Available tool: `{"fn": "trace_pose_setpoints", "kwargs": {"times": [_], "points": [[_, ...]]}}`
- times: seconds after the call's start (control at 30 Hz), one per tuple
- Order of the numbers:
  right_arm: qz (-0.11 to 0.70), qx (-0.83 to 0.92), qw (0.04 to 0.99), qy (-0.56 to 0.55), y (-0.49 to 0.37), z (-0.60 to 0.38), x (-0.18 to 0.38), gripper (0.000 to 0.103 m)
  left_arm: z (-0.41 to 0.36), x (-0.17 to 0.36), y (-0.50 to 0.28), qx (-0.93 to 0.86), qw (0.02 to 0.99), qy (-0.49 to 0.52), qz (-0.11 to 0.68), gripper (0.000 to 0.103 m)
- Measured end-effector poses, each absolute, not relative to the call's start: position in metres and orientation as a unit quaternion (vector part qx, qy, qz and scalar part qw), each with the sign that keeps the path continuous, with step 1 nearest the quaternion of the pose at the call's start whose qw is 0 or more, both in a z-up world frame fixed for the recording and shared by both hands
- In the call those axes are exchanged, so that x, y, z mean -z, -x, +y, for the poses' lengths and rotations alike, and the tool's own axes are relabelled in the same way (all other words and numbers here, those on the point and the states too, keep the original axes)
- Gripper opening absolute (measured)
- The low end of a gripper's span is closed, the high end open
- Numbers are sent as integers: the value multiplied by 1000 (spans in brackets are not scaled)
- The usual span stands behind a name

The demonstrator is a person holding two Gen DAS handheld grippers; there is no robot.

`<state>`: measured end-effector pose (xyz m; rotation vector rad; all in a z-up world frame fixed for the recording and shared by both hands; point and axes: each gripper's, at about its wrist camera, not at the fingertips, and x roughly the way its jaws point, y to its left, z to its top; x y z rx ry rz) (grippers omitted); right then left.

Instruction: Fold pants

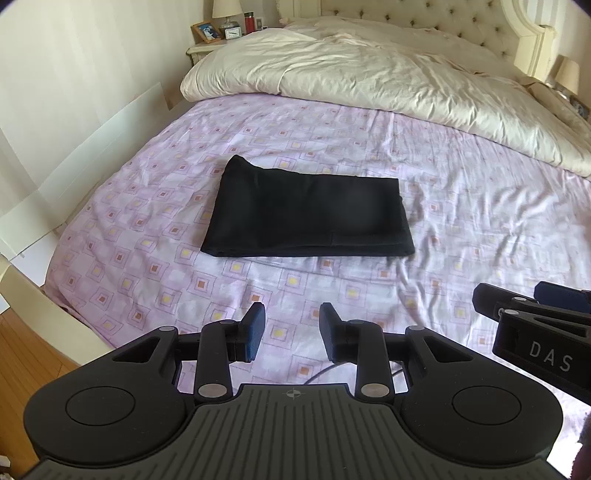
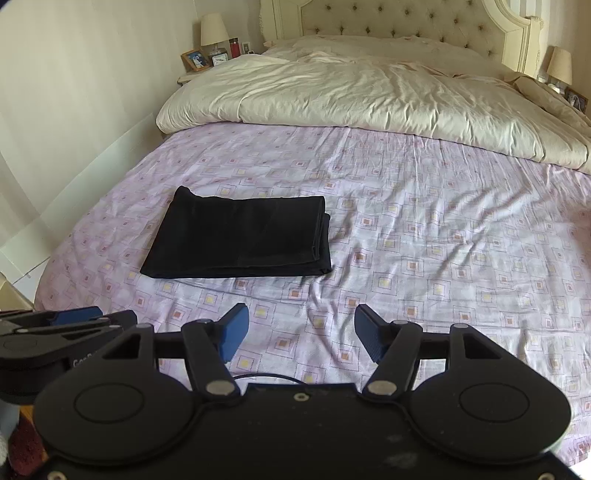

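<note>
Black pants (image 1: 310, 214) lie folded into a flat rectangle on the lilac patterned bedsheet (image 1: 461, 221); the right wrist view shows the same pants (image 2: 240, 238) left of centre. My left gripper (image 1: 291, 328) hovers near the bed's foot, short of the pants, open with a narrow gap and nothing between its blue pads. My right gripper (image 2: 301, 330) hangs beside it, open wider and empty. The right gripper (image 1: 532, 295) shows at the right edge of the left wrist view, and the left gripper (image 2: 77, 317) at the left edge of the right one.
A rumpled cream duvet (image 1: 369, 74) covers the far half of the bed below a tufted headboard (image 2: 406, 22). A nightstand (image 1: 207, 44) with a lamp, clock and photo frame stands at the far left. White wall panels (image 1: 74, 155) run along the bed's left side.
</note>
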<state>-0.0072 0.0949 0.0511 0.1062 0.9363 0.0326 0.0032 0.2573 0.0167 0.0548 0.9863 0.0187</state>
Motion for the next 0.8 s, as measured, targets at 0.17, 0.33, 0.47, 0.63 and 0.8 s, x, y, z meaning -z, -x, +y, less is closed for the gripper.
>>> {"fn": "trace_pose_setpoints", "kwargs": {"times": [0.17, 0.33, 0.47, 0.63, 0.8], "points": [[453, -12, 890, -53, 8, 92, -50, 67, 256, -17, -4, -7, 881, -28, 472, 31], [456, -13, 888, -50, 8, 92, -49, 67, 256, -16, -6, -7, 879, -29, 475, 31], [457, -13, 888, -49, 8, 92, -47, 67, 254, -16, -6, -6, 879, -33, 476, 31], [457, -13, 888, -52, 6, 90, -47, 68, 254, -15, -7, -7, 879, -34, 476, 31], [458, -15, 887, -54, 4, 89, -46, 68, 255, -14, -12, -8, 878, -40, 477, 31]]}}
